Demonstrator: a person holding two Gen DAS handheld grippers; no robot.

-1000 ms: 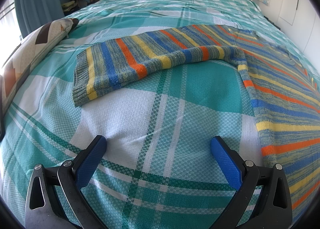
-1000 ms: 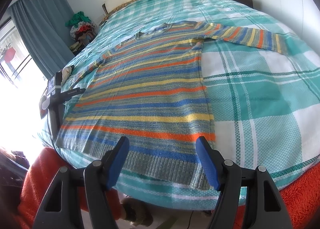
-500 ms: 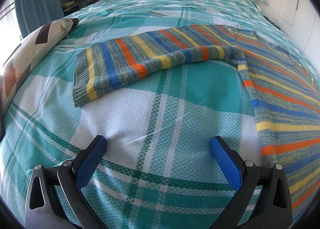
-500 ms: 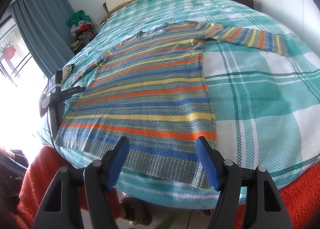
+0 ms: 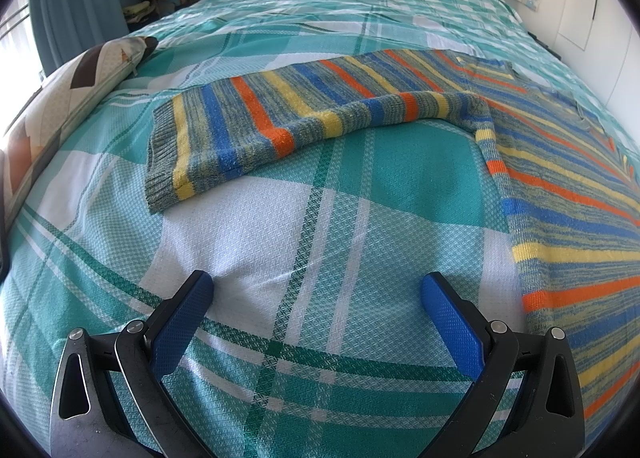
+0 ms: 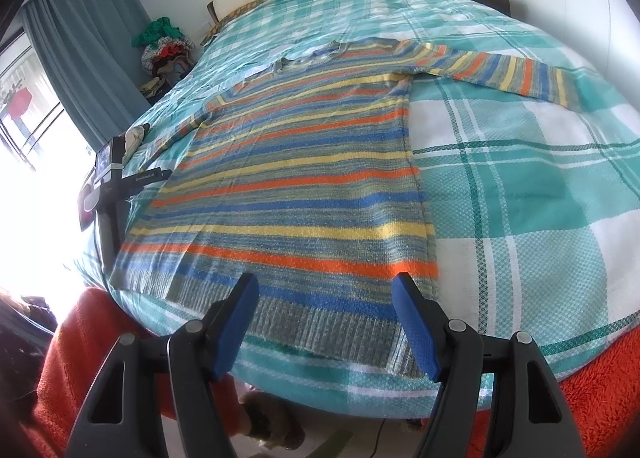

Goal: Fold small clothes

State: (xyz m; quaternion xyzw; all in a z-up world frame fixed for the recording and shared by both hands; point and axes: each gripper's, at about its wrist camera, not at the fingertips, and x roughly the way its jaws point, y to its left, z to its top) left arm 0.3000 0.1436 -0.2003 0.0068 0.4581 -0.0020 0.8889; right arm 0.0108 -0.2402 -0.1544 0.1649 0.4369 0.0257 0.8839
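A striped knit sweater (image 6: 288,186) lies flat on the plaid bed (image 5: 320,226), sleeves spread out to either side, nothing folded yet. The left gripper (image 5: 316,294) hovers over bare cover with its fingers wide apart and empty; the sleeve cuff (image 5: 164,154) sits at its 11 o'clock. The right gripper (image 6: 324,298) hangs over the ribbed hem (image 6: 320,322), fingers parted, holding nothing. The knit looks soft, limp and stretchy, so pinching the cuff and hem corner seems the surest hold.
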